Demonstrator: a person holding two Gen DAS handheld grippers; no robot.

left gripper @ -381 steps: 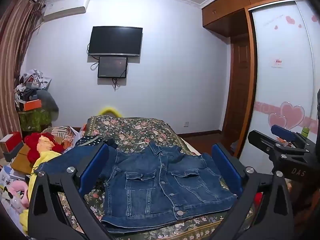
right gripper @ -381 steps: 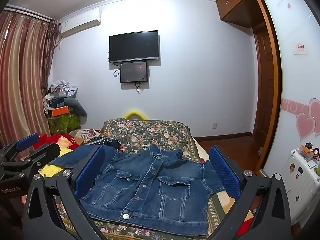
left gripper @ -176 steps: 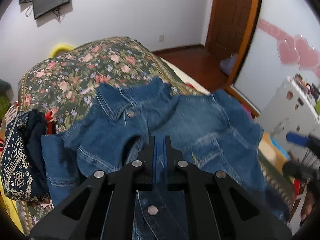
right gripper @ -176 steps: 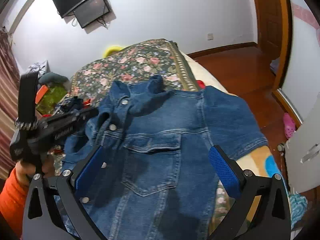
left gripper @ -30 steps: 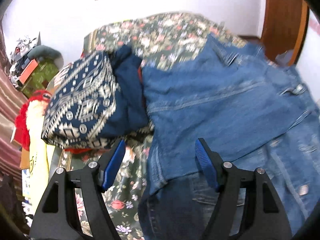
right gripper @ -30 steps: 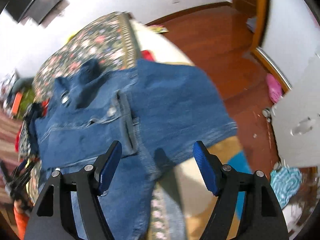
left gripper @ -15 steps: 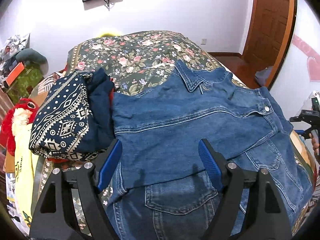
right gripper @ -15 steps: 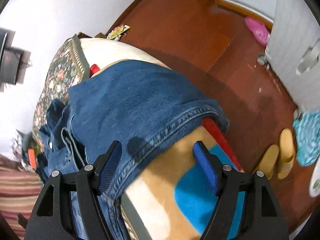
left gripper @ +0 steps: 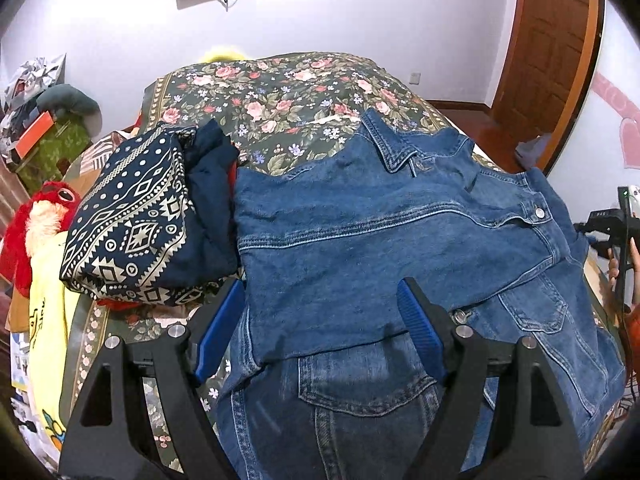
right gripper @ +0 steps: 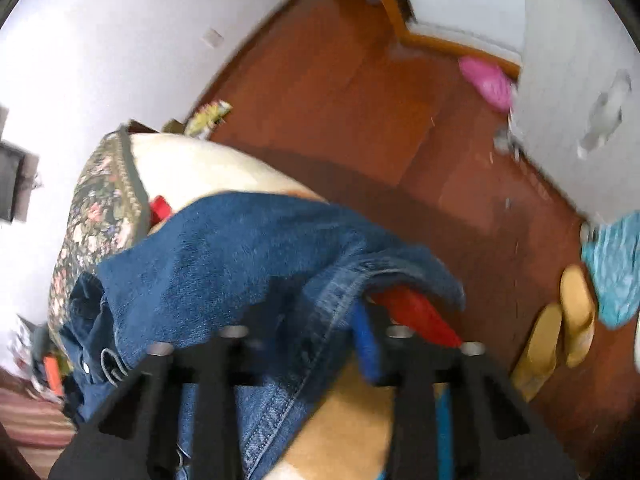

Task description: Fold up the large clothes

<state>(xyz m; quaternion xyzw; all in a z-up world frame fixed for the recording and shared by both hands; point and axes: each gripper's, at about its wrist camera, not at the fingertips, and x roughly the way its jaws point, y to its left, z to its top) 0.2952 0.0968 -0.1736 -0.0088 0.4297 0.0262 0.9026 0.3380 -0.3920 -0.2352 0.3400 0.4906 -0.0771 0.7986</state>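
Floral bedspread (left gripper: 280, 92) carries the denim jacket (left gripper: 380, 232), spread flat beside a patterned folded garment (left gripper: 128, 220). Left gripper (left gripper: 320, 332) hangs above it, jaws apart. Right gripper (right gripper: 336, 340) has just been closing and now pinches the jacket's sleeve hem (right gripper: 320, 320).

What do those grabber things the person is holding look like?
Each is a black plastic frame with triangle-shaped cut-outs and silver round bolts. The left gripper has two arms tipped with ribbed blue pads. The right gripper looks the same, though it is blurry. An orange sleeve peeks in at the picture's edge.
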